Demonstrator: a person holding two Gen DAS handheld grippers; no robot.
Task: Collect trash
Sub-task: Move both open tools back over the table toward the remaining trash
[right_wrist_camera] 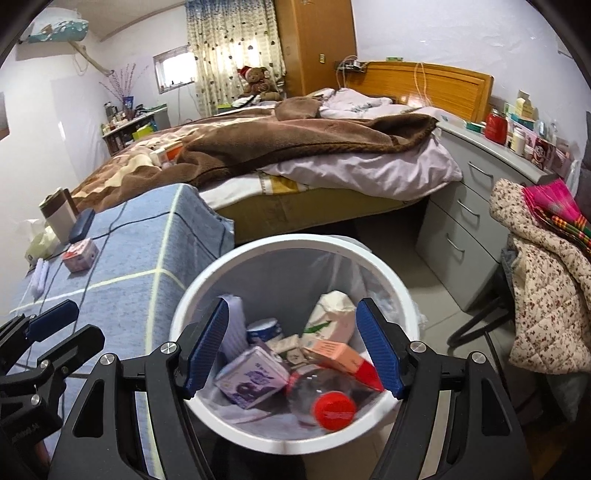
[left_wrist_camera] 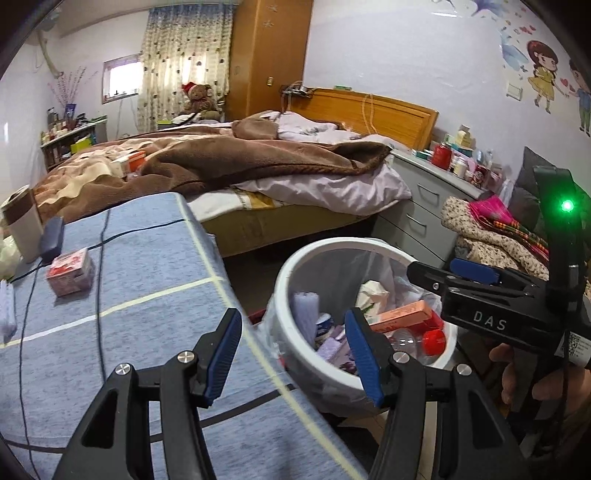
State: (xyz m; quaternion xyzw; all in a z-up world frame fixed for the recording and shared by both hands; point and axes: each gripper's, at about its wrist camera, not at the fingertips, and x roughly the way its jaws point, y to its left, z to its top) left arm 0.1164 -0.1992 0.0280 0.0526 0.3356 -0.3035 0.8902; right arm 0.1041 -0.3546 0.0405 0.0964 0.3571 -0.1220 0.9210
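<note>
bedroom | bin point(right_wrist_camera: 192, 295) contents overlapping | bottle point(right_wrist_camera: 325, 398) blurred, body half-hidden

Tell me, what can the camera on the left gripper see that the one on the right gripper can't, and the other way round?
Only the left wrist view shows the cartoon wall sticker, a hand holding the right gripper, and its green light.

Only the right wrist view shows the purple box in the bin and a shelf high on the wall.

Both show the white bin, the red-capped bottle, the orange carton, the bed, the teddy bear and the pink box on the blue cloth.
</note>
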